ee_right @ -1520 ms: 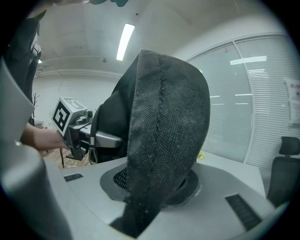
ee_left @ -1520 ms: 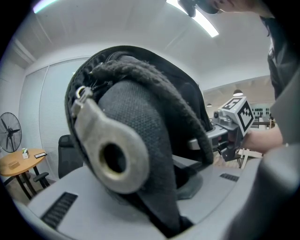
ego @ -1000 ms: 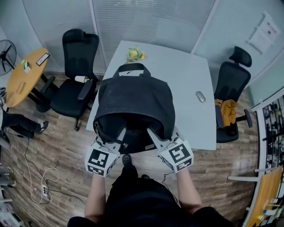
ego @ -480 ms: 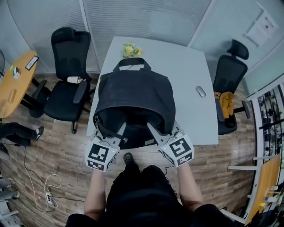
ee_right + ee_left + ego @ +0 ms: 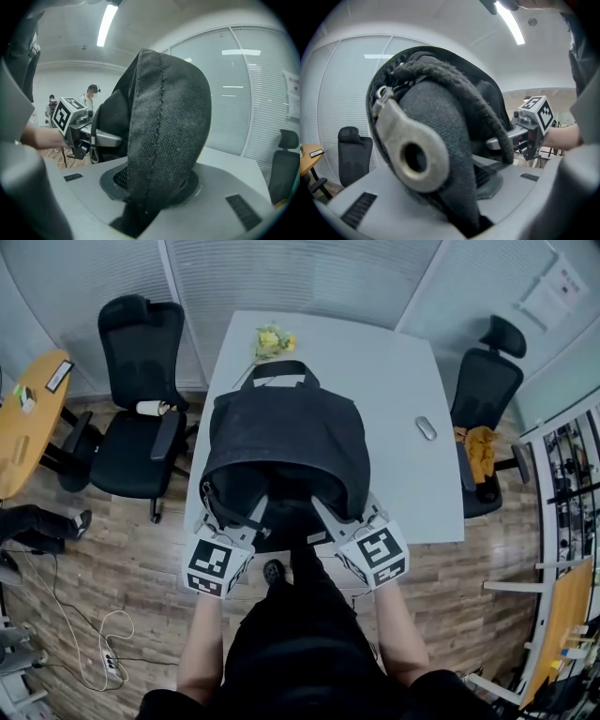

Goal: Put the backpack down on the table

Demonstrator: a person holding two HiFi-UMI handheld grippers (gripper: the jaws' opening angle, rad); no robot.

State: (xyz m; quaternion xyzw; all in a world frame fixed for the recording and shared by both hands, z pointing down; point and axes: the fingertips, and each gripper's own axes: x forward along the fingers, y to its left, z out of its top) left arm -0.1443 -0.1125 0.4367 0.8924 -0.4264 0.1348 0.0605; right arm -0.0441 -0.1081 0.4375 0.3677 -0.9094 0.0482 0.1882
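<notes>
In the head view the dark backpack (image 5: 286, 442) lies lengthwise over the near half of the white table (image 5: 403, 484), its handle toward twelve o'clock and its near end hanging past the table's six o'clock edge. Whether it rests fully on the top cannot be told. The left gripper (image 5: 251, 524) meets that near end at seven o'clock and the right gripper (image 5: 328, 519) at five o'clock, both reaching up under the fabric. Yellow flowers (image 5: 270, 339) lie at twelve o'clock from the backpack, near the table's far edge. A computer mouse (image 5: 426, 428) sits at three o'clock, well apart. A black office chair (image 5: 136, 432) stands at nine o'clock beside the table, and another chair (image 5: 487, 395) with an orange cloth (image 5: 480, 452) stands at three o'clock.

In the left gripper view the jaws are clamped on a fold of the backpack's dark mesh fabric. A grey zipper pull (image 5: 410, 152) with a round hole hangs at ten o'clock from the pinch, and a thick black cord (image 5: 454, 89) arches above it.

In the right gripper view the jaws likewise pinch a stitched fold of the backpack, which rises toward twelve o'clock. Two people (image 5: 89, 96) stand far off at nine o'clock.
</notes>
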